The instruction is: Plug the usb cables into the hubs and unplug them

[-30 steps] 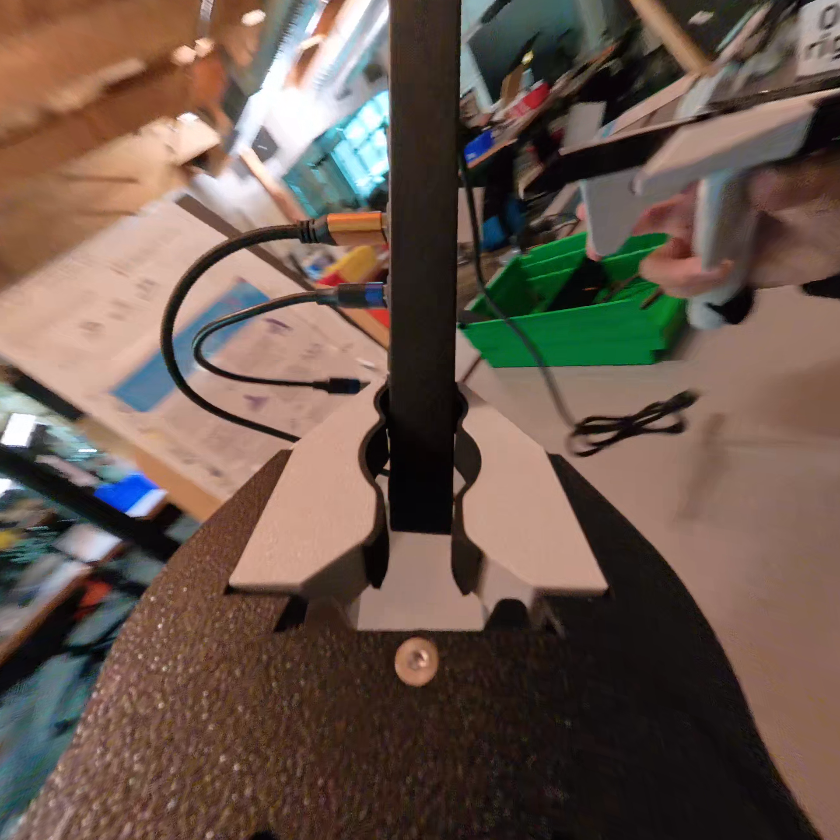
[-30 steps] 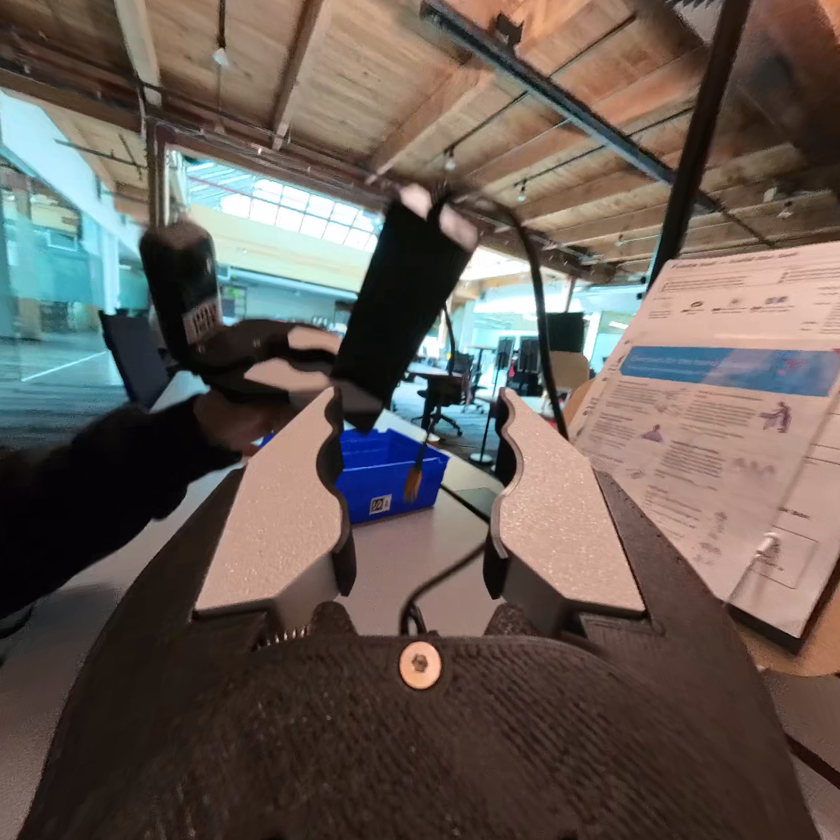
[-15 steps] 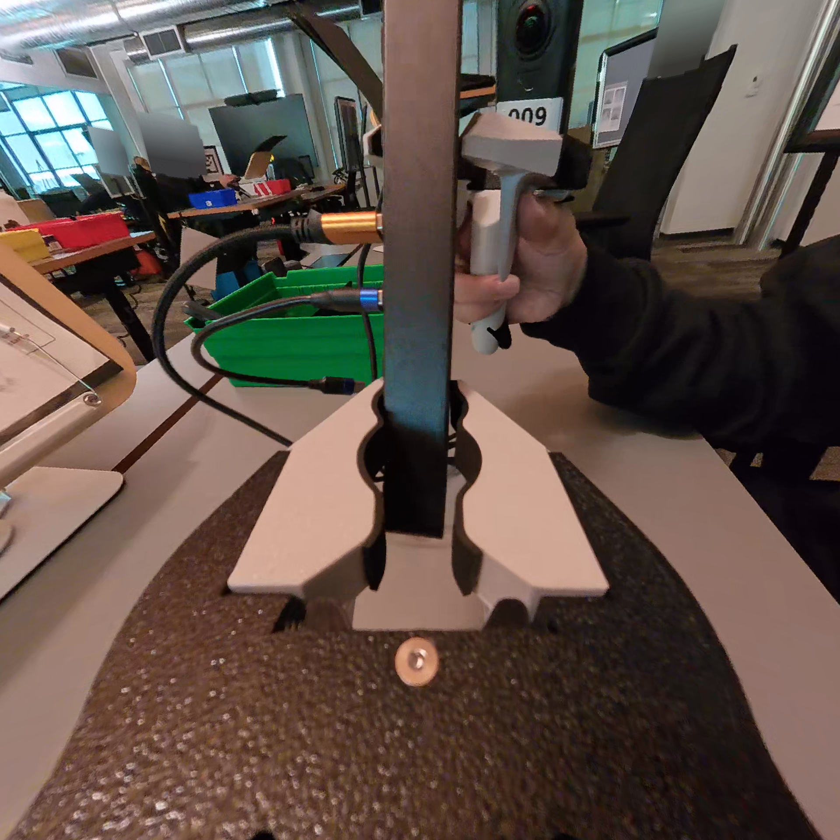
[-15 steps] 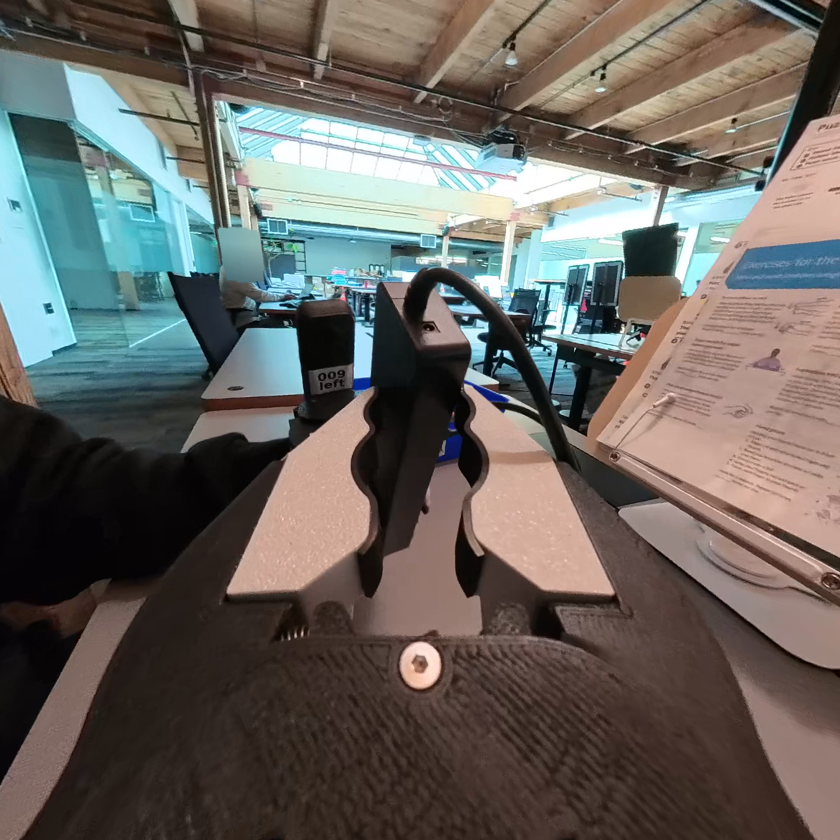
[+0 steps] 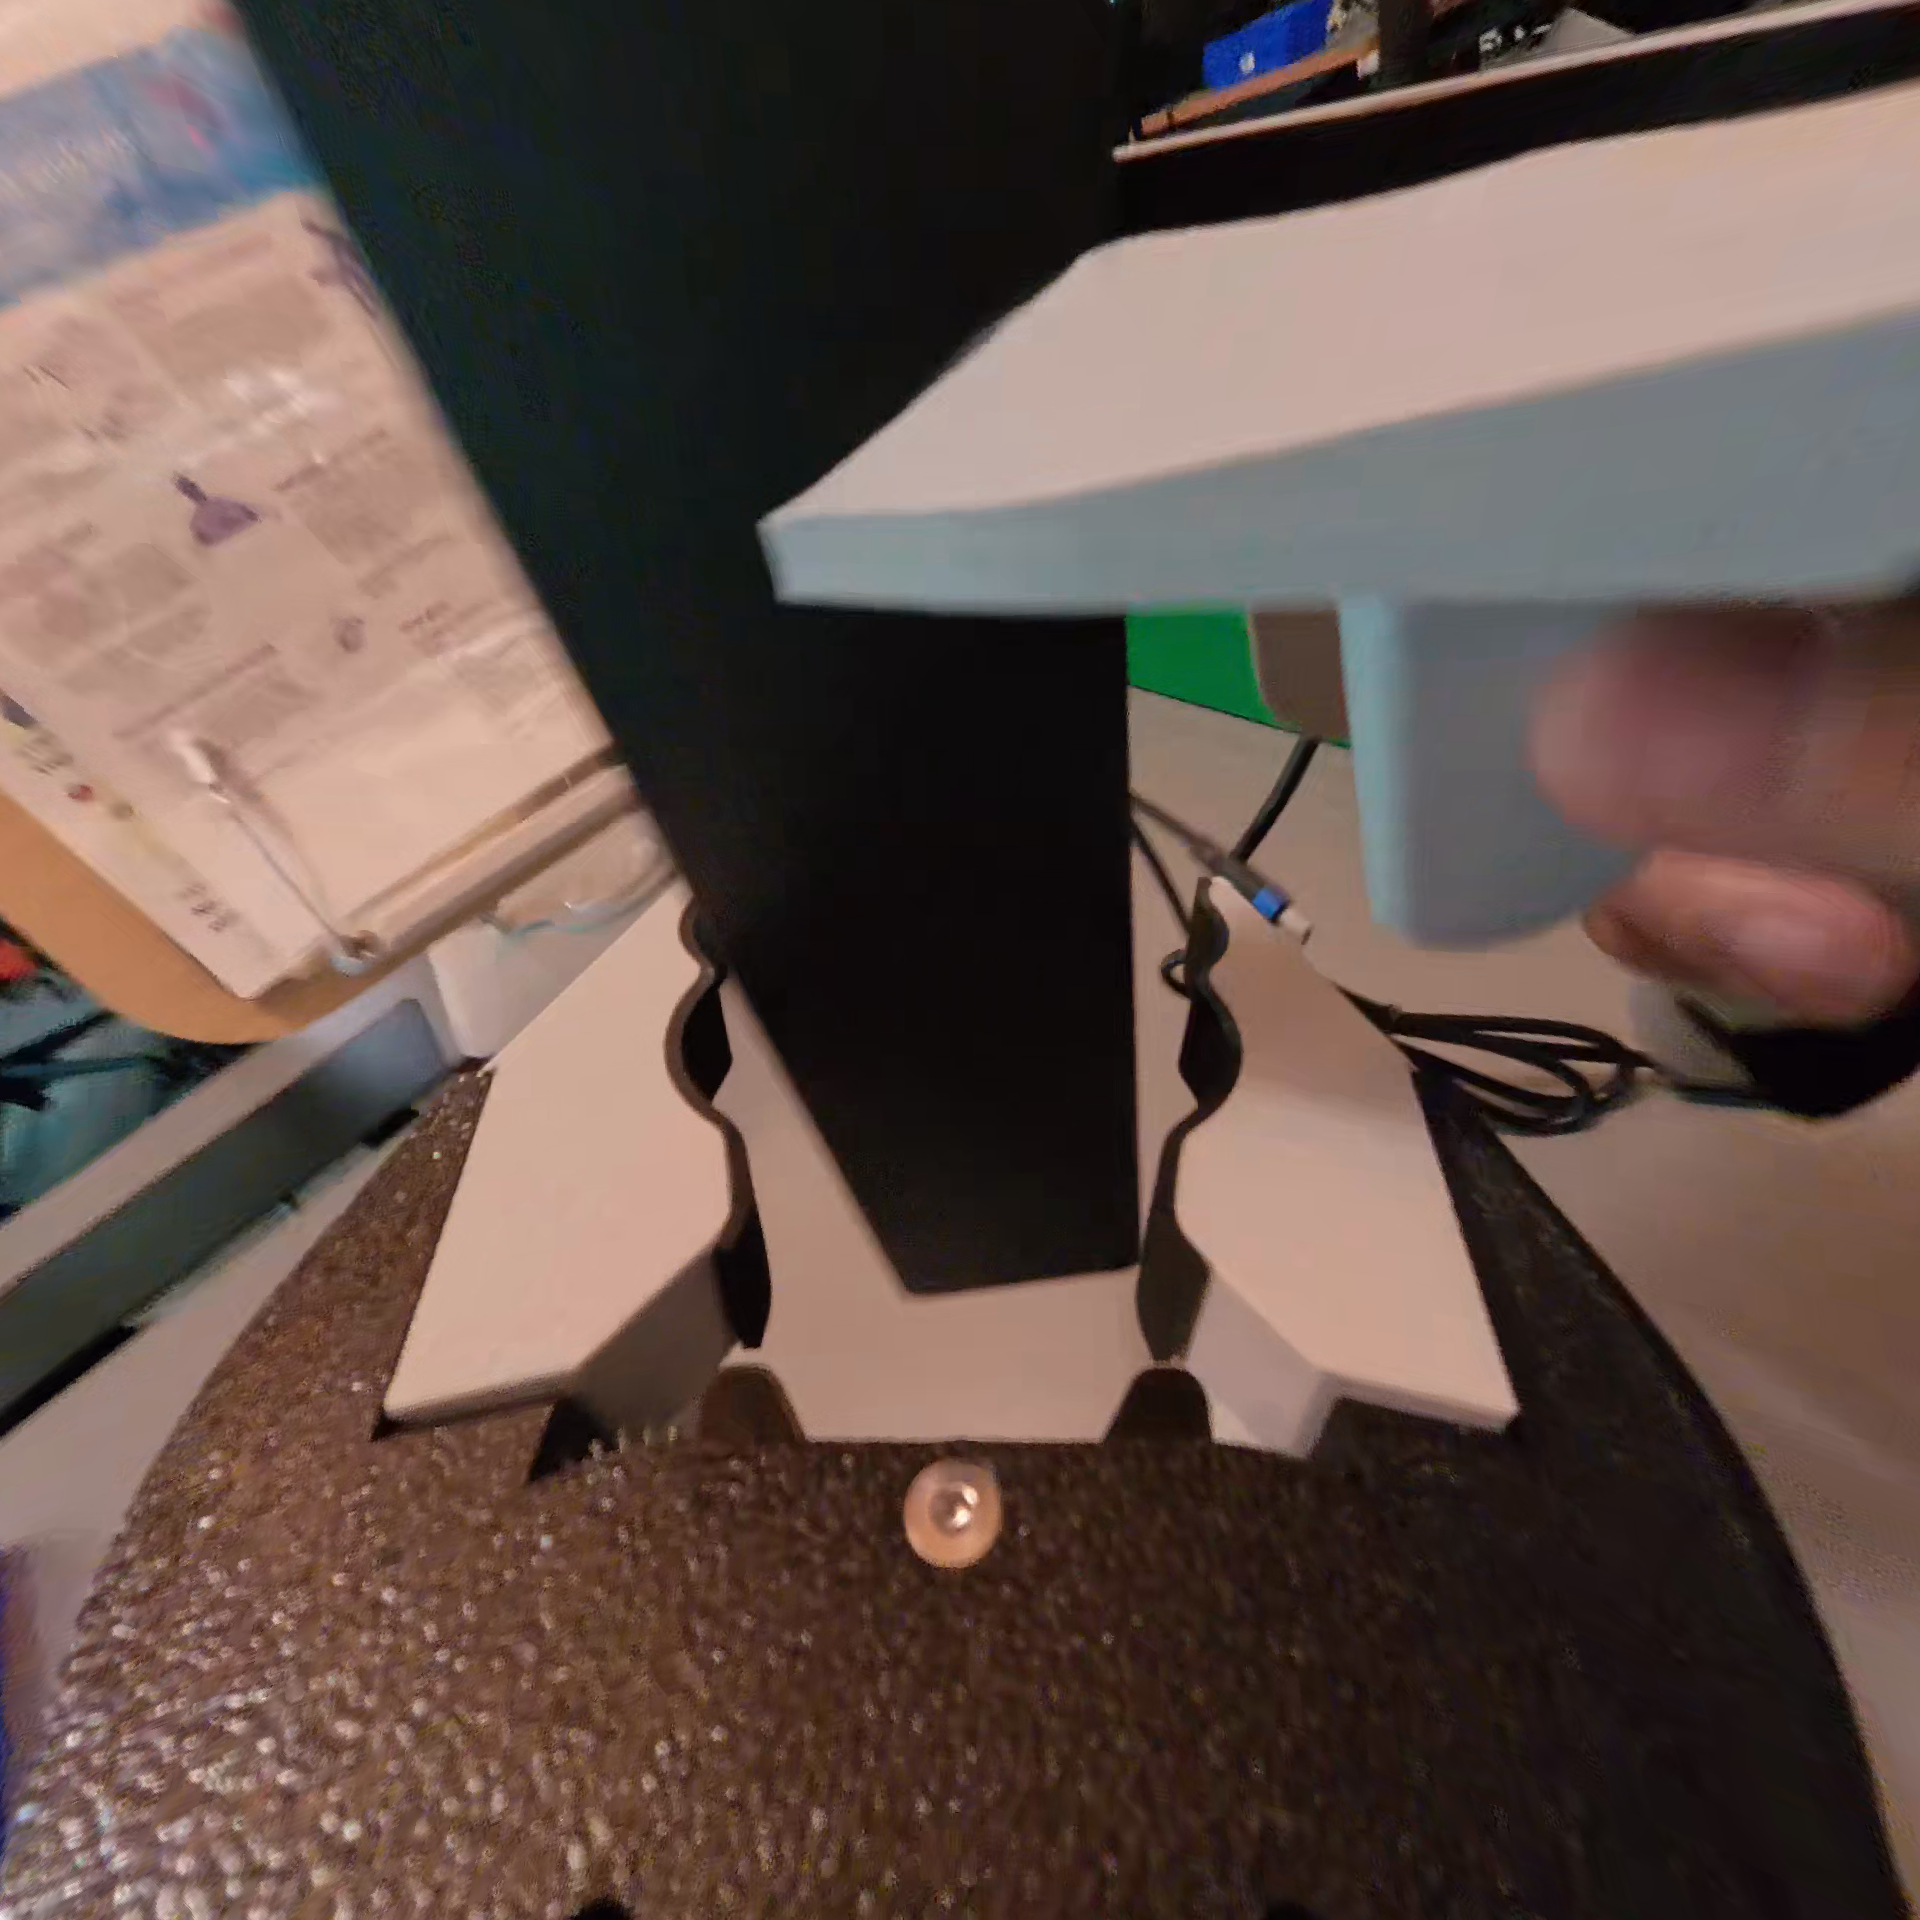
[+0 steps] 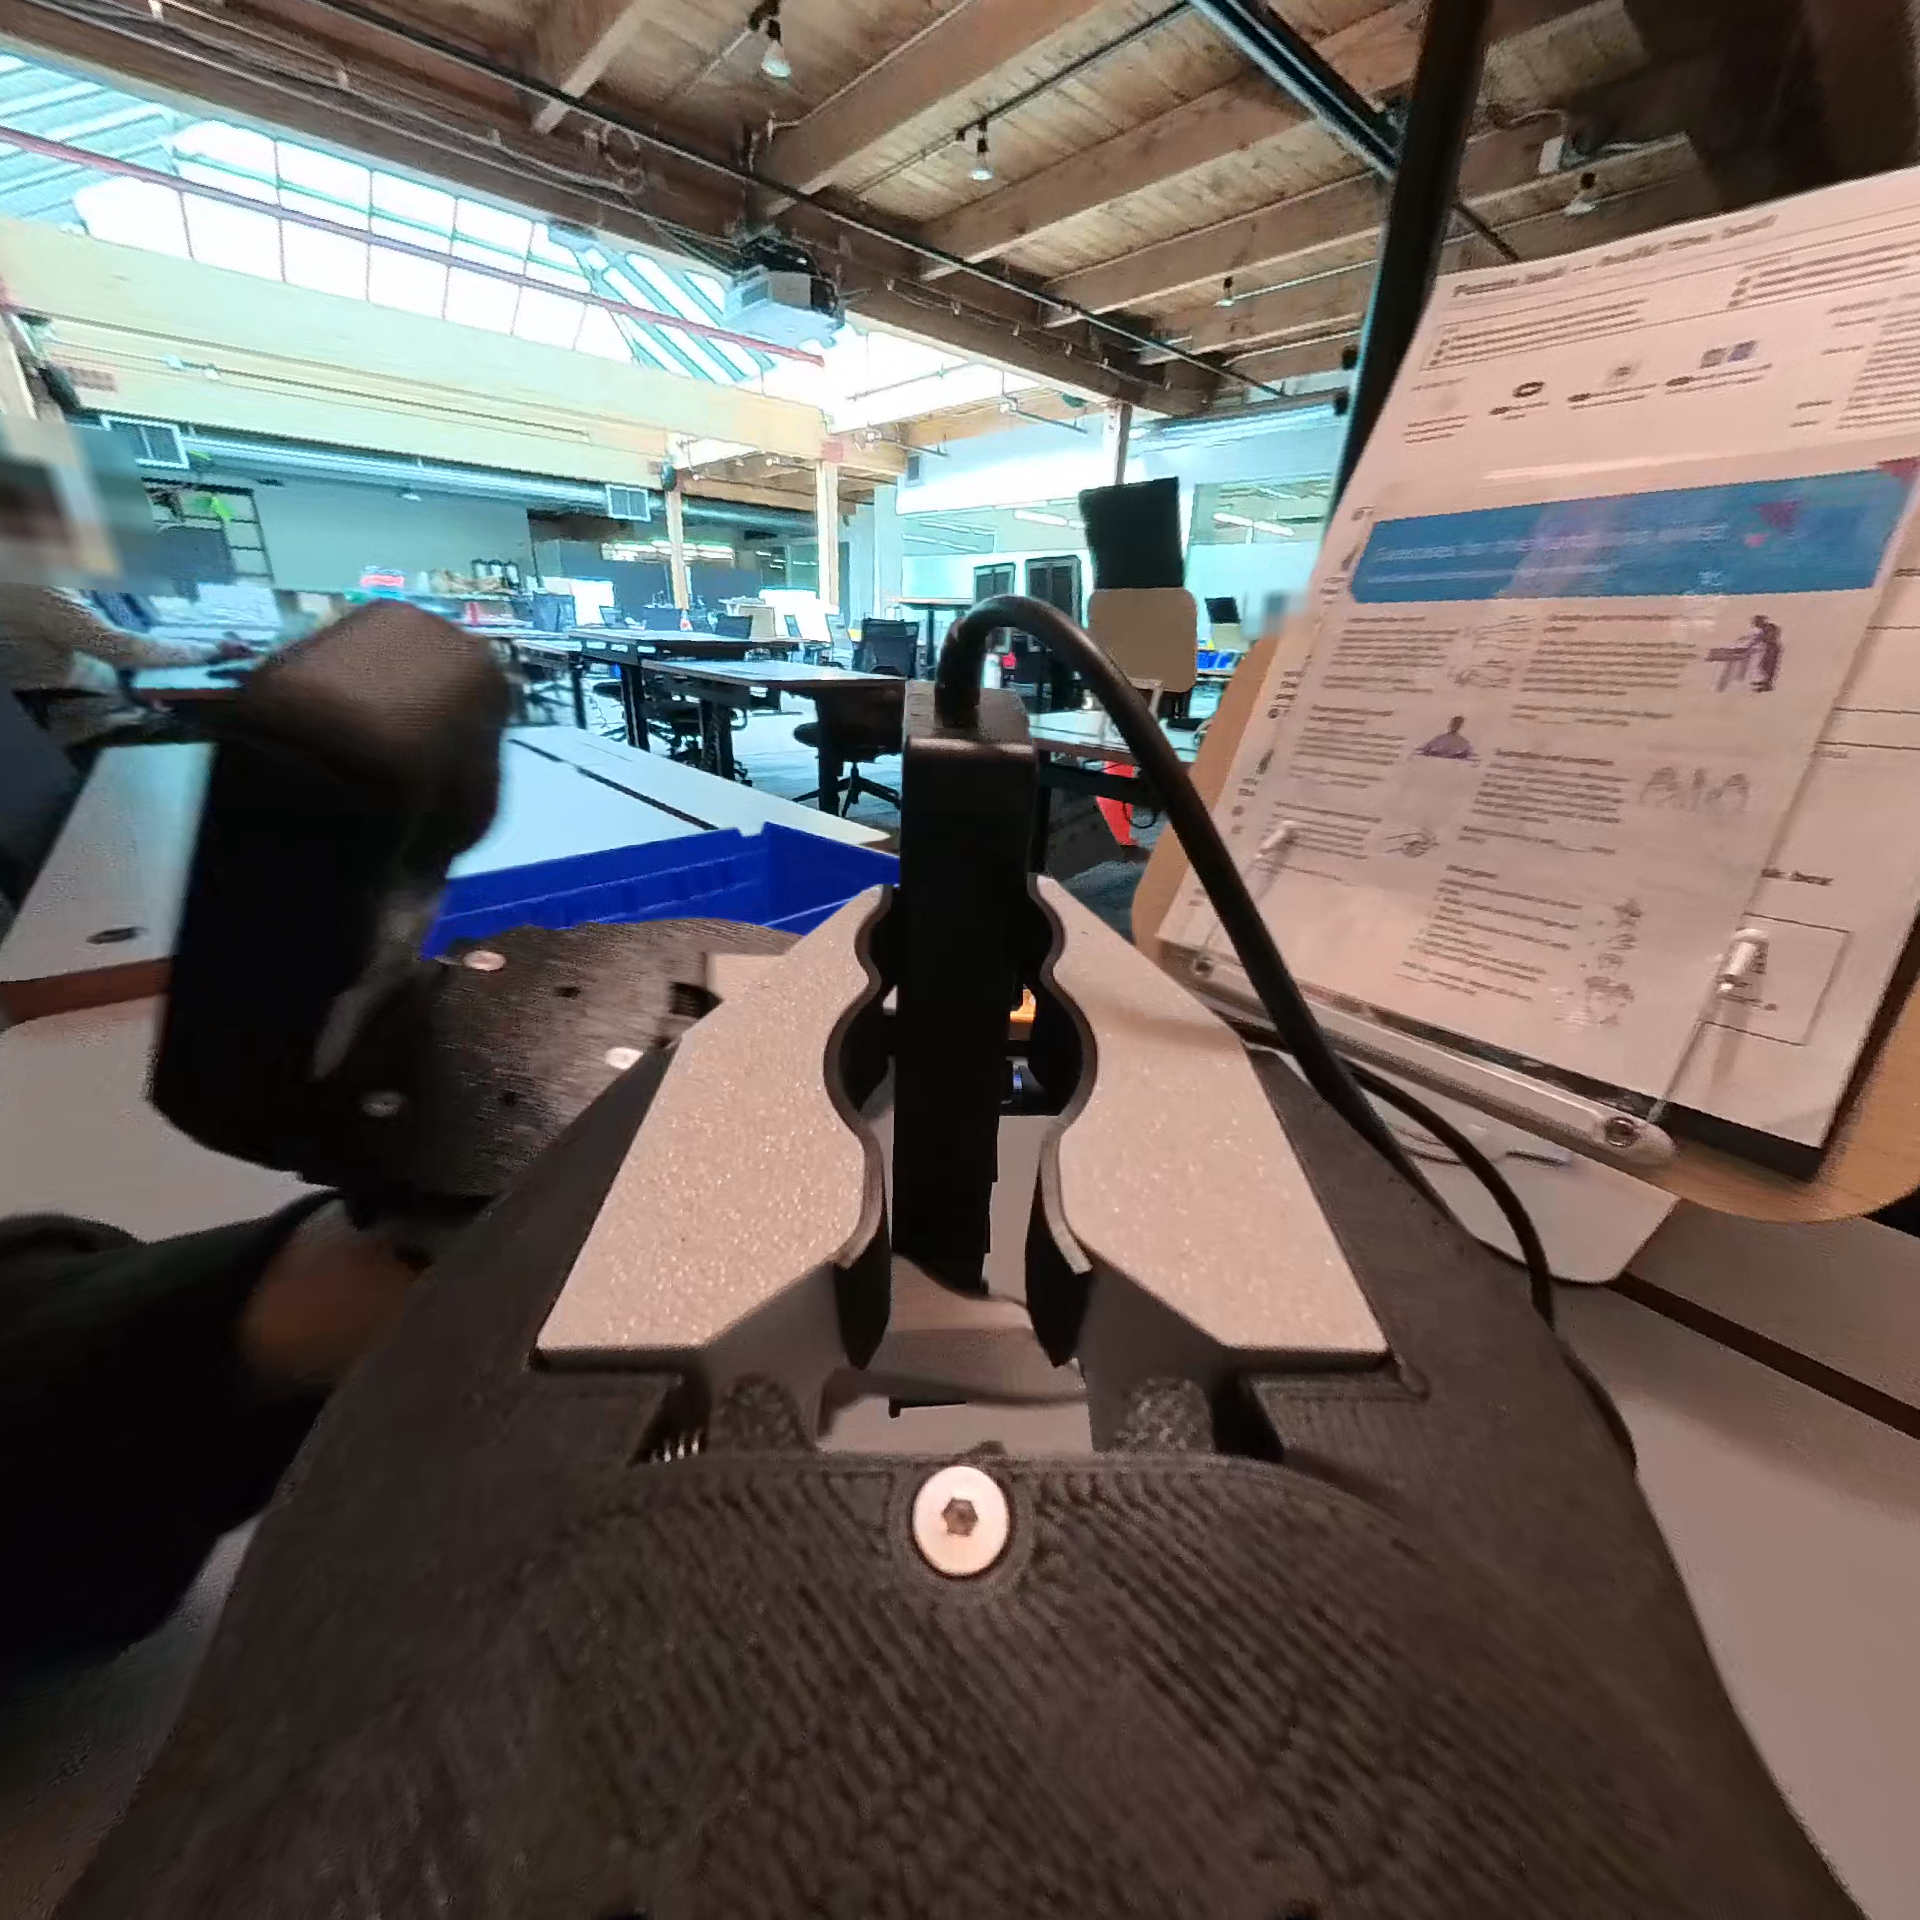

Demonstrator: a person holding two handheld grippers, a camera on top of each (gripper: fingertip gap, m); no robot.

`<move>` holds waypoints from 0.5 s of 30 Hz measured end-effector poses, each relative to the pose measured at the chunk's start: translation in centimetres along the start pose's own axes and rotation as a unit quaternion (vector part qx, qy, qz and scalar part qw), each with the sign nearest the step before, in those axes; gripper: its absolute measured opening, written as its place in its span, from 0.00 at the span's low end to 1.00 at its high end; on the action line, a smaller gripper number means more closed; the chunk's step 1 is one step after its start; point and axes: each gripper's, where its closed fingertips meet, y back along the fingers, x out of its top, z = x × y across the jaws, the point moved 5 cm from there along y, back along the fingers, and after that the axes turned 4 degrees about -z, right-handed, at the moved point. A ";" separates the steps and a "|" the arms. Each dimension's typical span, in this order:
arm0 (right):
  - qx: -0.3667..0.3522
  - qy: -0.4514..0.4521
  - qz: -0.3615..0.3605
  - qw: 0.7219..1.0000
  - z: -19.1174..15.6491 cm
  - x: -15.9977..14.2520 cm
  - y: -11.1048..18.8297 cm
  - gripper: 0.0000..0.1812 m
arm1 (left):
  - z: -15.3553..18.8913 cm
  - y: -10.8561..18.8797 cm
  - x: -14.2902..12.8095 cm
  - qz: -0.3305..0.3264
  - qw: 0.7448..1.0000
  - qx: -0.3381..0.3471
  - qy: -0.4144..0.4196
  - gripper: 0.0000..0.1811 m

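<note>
Wooden beams and rows of desks fill the background, and the pale table (image 6: pixel 1766 1403) below carries a blue bin (image 6: pixel 644 894) and a printed sheet on a stand (image 6: pixel 1558 727).

What has changed is who owns the hub (image 6: pixel 966 790). Half a second ago my left claw (image 5: pixel 951 925) was clamped on it. Now its jaws stand apart, with a clear gap on one side, though the hub (image 5: pixel 883 727) still sits between them (loose, I judge, not gripped). My right claw (image 6: pixel 958 904), which was wide a second ago, is now closed tight around the hub's narrow edges. It holds the hub upright, with its own black lead (image 6: pixel 1174 810) arching off the top.

So I read this as a handover that is nearly finished. The left side only needs to back out.

A glint of orange (image 6: pixel 1023 1003) shows behind the hub in the right wrist view, probably a plug still seated, though I cannot be sure. A blue-tipped plug (image 5: pixel 1273 914) and a black cable coil (image 5: pixel 1496 1049) lie near the table on the far side. With the left claw free, I judge it can go for the plugs next, pulling against the right claw's hold.
</note>
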 end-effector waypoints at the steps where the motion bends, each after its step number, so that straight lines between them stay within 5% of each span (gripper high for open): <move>1: 0.008 0.000 -0.004 1.000 -0.6 -0.1 -0.3 0.12 | 0.2 -0.4 -0.1 -0.009 1.000 -0.008 0.016 0.47; 3: 0.001 0.017 0.002 1.000 -1.2 -0.2 -0.4 0.12 | -0.1 -0.5 0.0 0.014 0.999 -0.023 0.044 0.36; 6: 0.032 0.083 -0.046 0.995 -1.6 -0.6 -0.6 0.14 | -0.6 -0.9 -1.0 -0.004 0.997 -0.059 0.038 0.34; 9: 0.134 0.129 -0.126 0.974 -2.3 -0.5 0.8 0.27 | -1.2 -1.0 -1.7 0.002 0.988 -0.137 0.077 0.34; 13: 0.219 0.114 -0.039 0.968 -1.9 4.2 5.7 0.25 | -1.5 -0.5 -2.4 0.033 0.964 -0.249 0.090 0.34; 15: 0.151 0.049 0.016 0.987 1.2 6.2 6.8 0.35 | -0.7 0.1 -2.5 0.050 0.940 -0.327 0.084 0.34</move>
